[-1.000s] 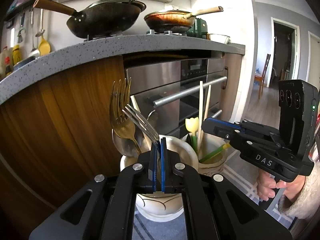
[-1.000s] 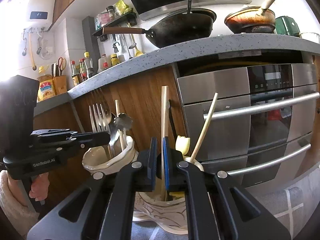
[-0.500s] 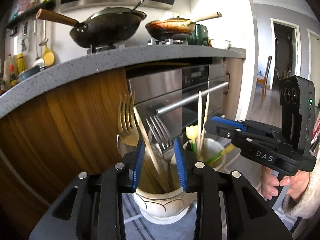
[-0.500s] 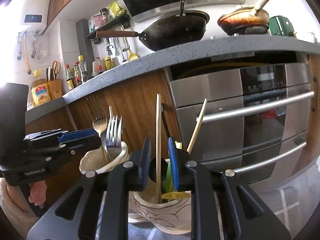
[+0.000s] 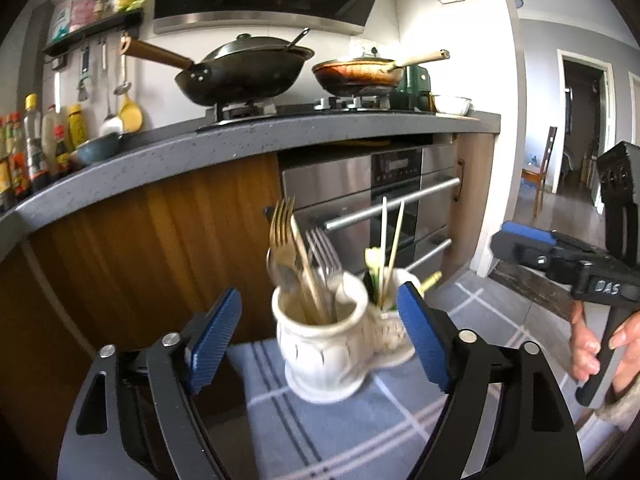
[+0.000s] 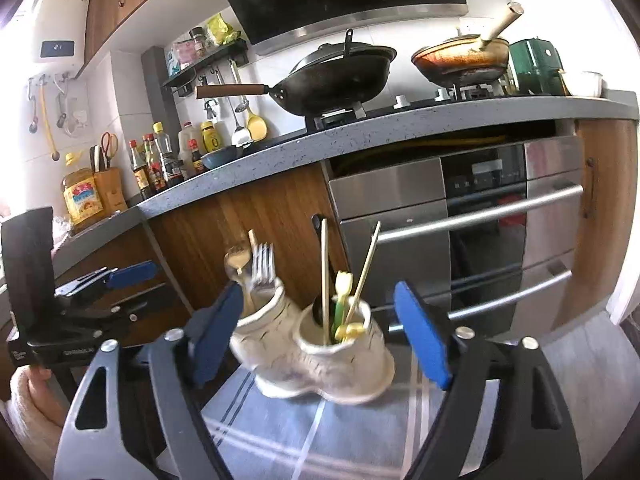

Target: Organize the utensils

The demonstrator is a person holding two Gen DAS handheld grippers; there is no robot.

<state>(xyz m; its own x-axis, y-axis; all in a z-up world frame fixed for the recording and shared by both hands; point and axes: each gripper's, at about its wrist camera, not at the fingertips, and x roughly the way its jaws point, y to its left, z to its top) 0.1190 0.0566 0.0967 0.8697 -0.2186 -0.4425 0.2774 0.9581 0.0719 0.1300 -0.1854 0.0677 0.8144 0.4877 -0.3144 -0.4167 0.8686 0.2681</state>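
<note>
Both jaws just opened wide and empty, left gripper and right gripper facing the twin cream holder on the blue cloth, forks and chopsticks look seated though it's blurry, so I back off straight without clipping handles.

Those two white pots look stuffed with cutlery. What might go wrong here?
1. The forks and chopstick in the left pot lean outward; a bump from the open left tool may tip them out.
2. The chopsticks in the right pot stand tall and loose near the open right tool, so they could get knocked.
3. Both pots sit on a cloth that might slide.
</note>
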